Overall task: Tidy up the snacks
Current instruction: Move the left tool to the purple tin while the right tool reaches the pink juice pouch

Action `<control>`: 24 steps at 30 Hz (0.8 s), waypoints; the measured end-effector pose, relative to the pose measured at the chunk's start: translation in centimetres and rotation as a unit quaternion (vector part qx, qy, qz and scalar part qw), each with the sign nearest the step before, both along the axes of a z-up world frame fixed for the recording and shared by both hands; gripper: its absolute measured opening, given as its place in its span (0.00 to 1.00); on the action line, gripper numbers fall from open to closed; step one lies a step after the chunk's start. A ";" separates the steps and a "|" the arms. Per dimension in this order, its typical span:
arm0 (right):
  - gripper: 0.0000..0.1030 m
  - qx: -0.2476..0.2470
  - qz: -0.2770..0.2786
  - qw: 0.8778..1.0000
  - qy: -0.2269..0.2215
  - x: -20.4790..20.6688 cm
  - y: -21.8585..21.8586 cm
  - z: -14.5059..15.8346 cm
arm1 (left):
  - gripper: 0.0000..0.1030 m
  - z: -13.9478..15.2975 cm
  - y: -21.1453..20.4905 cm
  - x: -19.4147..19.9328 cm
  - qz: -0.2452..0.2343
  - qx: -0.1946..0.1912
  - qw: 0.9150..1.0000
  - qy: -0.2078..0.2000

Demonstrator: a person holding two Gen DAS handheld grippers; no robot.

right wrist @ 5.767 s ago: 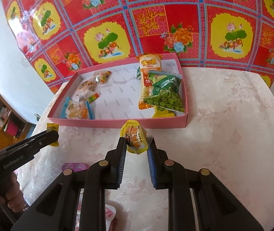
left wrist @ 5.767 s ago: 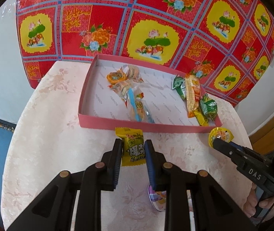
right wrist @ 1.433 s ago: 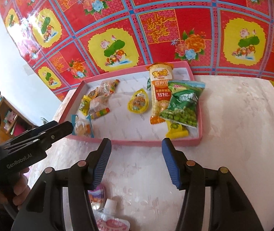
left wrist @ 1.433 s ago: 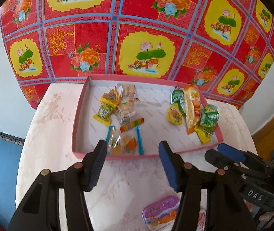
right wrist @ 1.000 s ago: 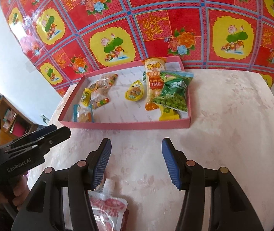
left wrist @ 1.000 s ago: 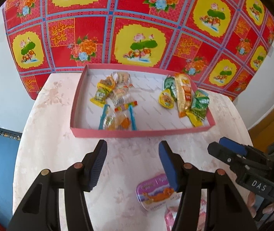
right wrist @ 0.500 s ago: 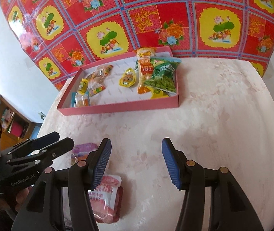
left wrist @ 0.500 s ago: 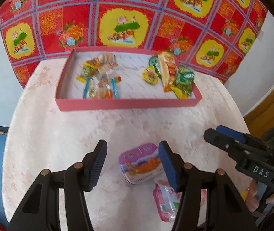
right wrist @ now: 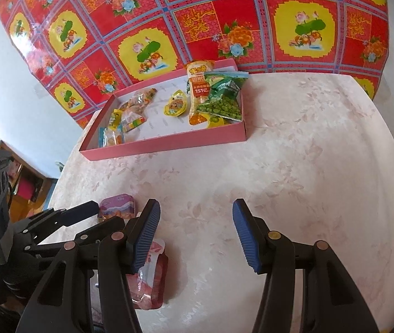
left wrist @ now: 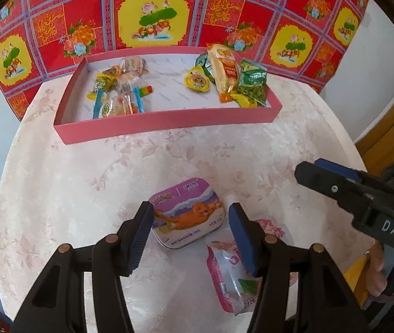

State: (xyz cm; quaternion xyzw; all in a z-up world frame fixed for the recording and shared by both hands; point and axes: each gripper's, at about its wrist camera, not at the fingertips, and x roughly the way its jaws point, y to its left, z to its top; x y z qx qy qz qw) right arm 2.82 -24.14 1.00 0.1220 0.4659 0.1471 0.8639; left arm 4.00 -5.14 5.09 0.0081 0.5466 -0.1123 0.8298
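Note:
My left gripper [left wrist: 191,236] is open, its fingers either side of a purple tin [left wrist: 187,212] with an orange animal on its lid, lying on the table. A pink pouch [left wrist: 233,272] lies just right of the tin, partly under the right finger. My right gripper [right wrist: 195,236] is open and empty above bare table; the pouch [right wrist: 152,277] lies behind its left finger and the tin [right wrist: 116,206] further left. The pink tray [left wrist: 169,125] at the back holds several snack packets, in two groups at left and right.
The round table has a pale floral cloth [right wrist: 294,166]. A red and yellow patterned sheet [left wrist: 155,14] hangs behind the tray. The right gripper's body [left wrist: 363,197] shows at the right of the left wrist view. Table edges curve close on both sides.
Both grippers, shut on snacks 5.8 s ago, are now open with those snacks in the tray. Both have pulled back from the tray; the left has come down around the tin.

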 end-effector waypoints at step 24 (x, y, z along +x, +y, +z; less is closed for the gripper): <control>0.54 0.010 0.007 1.000 0.012 0.1 0.1 -0.7 | 0.67 -1.6 0.1 0.3 0.005 0.020 1.000 -0.003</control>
